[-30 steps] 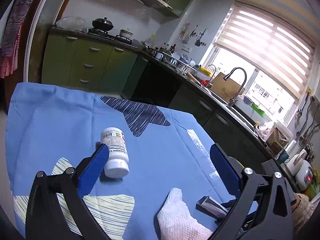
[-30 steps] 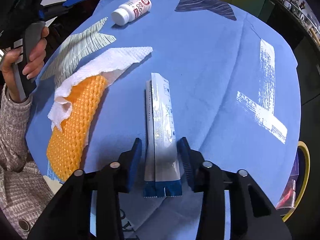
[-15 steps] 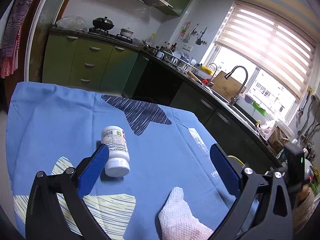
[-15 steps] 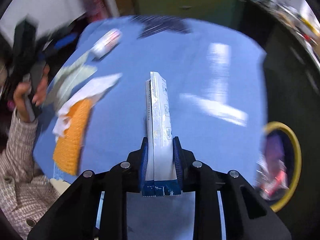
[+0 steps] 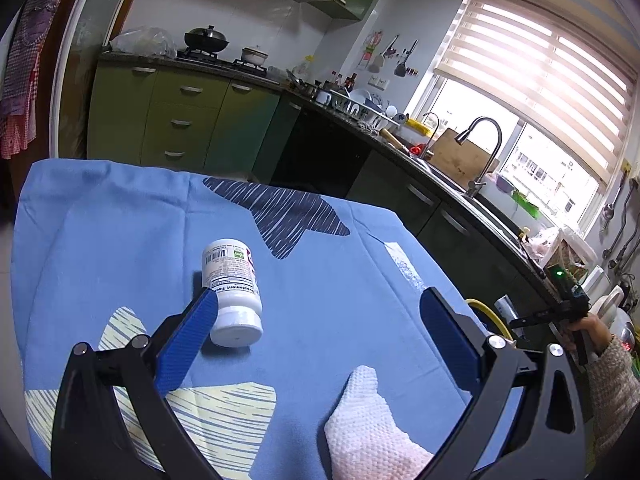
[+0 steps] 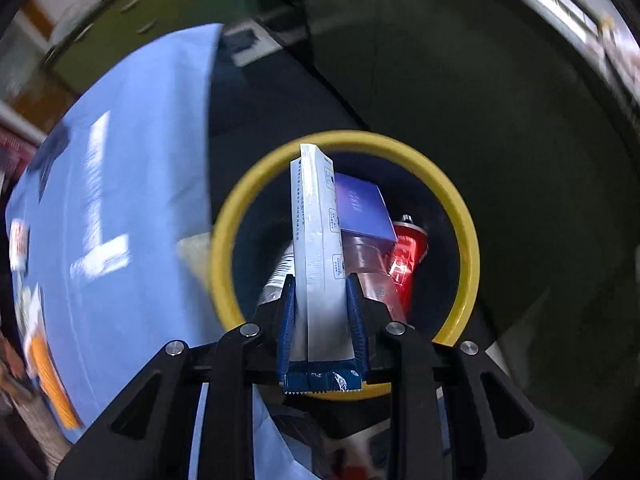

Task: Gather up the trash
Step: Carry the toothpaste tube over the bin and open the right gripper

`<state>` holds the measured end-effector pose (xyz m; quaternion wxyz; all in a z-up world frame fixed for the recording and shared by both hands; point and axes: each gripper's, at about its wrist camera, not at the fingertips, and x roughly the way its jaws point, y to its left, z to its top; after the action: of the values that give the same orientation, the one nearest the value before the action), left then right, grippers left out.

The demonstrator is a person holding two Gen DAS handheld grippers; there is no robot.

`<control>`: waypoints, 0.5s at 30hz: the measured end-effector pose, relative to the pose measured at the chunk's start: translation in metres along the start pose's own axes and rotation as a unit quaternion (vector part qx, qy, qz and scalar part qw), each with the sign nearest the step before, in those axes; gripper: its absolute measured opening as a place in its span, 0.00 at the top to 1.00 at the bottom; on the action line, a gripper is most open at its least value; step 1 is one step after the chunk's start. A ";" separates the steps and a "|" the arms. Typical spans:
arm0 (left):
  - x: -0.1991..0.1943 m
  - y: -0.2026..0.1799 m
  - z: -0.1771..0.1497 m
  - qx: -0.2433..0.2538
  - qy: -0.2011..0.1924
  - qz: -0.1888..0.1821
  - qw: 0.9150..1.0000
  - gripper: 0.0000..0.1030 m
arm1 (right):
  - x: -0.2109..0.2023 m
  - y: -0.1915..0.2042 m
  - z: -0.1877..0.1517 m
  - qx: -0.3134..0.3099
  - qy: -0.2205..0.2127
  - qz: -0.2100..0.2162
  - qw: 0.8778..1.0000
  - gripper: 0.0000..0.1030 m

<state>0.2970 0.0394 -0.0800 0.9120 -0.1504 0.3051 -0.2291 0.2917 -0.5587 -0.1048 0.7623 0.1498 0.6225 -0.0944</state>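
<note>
Over the yellow-rimmed bin (image 6: pixel 466 216) your right gripper (image 6: pixel 322 304) pinches the silver sachet (image 6: pixel 320 248), unreleased, while your left gripper (image 5: pixel 320 316) gapes empty near the supplement bottle (image 5: pixel 232 284) and paper towel (image 5: pixel 372 436).

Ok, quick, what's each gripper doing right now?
Left gripper: open, holding nothing, over the table beside the white bottle.
Right gripper: shut on the white packet, above the yellow-rimmed bin.

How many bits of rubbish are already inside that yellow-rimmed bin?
3 that I can make out in the bin: a purple box, a red can right of it, a silvery item at left. The held wrapper may hide more.
</note>
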 end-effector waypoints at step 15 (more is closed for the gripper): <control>0.003 -0.005 -0.003 0.019 0.008 0.005 1.000 0.07 | 0.004 -0.020 0.018 0.057 0.008 0.008 0.998 0.41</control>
<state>0.2954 0.0332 -0.0812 0.9134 -0.1298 0.3084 -0.2317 0.3027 -0.5841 -0.1078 0.7485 0.1986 0.6207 -0.1225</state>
